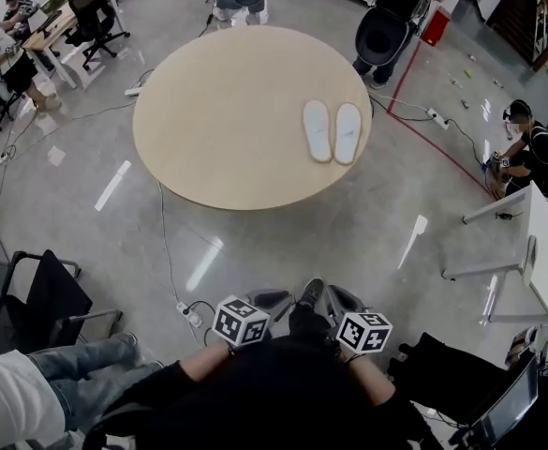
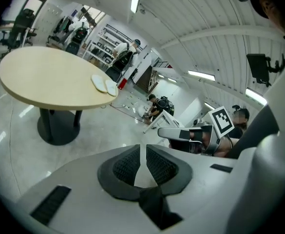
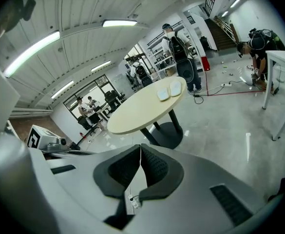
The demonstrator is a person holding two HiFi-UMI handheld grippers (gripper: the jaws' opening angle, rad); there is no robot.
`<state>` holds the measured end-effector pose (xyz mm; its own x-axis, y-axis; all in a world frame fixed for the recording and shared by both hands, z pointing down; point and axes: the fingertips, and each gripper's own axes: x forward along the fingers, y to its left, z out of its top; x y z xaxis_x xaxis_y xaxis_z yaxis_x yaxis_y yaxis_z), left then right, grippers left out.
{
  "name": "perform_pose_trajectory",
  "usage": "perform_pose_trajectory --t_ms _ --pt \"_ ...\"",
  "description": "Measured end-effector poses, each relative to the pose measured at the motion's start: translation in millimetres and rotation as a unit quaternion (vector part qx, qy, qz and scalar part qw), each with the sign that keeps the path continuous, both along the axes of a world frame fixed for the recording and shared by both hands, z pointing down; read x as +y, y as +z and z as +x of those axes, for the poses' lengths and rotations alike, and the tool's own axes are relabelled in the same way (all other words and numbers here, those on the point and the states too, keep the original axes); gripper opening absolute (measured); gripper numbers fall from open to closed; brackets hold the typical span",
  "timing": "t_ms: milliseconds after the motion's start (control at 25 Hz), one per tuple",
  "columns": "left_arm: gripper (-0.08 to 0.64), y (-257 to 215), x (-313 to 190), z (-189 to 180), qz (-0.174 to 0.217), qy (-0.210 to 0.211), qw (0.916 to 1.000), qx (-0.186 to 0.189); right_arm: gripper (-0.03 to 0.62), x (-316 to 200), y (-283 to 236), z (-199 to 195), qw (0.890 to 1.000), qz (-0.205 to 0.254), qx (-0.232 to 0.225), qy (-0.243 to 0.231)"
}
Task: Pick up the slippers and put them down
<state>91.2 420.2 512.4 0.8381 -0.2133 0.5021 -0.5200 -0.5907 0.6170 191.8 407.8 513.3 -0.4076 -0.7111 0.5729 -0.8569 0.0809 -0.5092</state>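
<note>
Left gripper (image 1: 272, 300) jaws narrowly parted, nothing between; right gripper (image 1: 341, 300) jaws pressed together, empty. We see slippers (image 1: 318, 131) side by side on round table (image 1: 227, 111), 3 o'clock side, well apart from both.

We log bright, even light from ceiling strip lamps (image 3: 114, 22), with white glare streaks on the glossy floor (image 1: 112, 184). Slippers (image 1: 332, 131) sharp, barely shadowed on the tabletop (image 1: 217, 129). Both gripper views bow heavily at the edges, corners vignetted black.
</note>
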Motion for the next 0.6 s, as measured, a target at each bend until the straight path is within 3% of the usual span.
perform_pose_trajectory --t_ms 320,600 --pt "0.057 -15 -81 41 0.04 -0.047 0.9976 -0.029 0.017 -90 -7 41 0.999 0.025 -0.032 -0.035" --pt "0.023 -22 -144 91 0.016 -0.118 0.9926 -0.025 0.017 -144 -9 113 0.998 0.017 -0.06 -0.029"
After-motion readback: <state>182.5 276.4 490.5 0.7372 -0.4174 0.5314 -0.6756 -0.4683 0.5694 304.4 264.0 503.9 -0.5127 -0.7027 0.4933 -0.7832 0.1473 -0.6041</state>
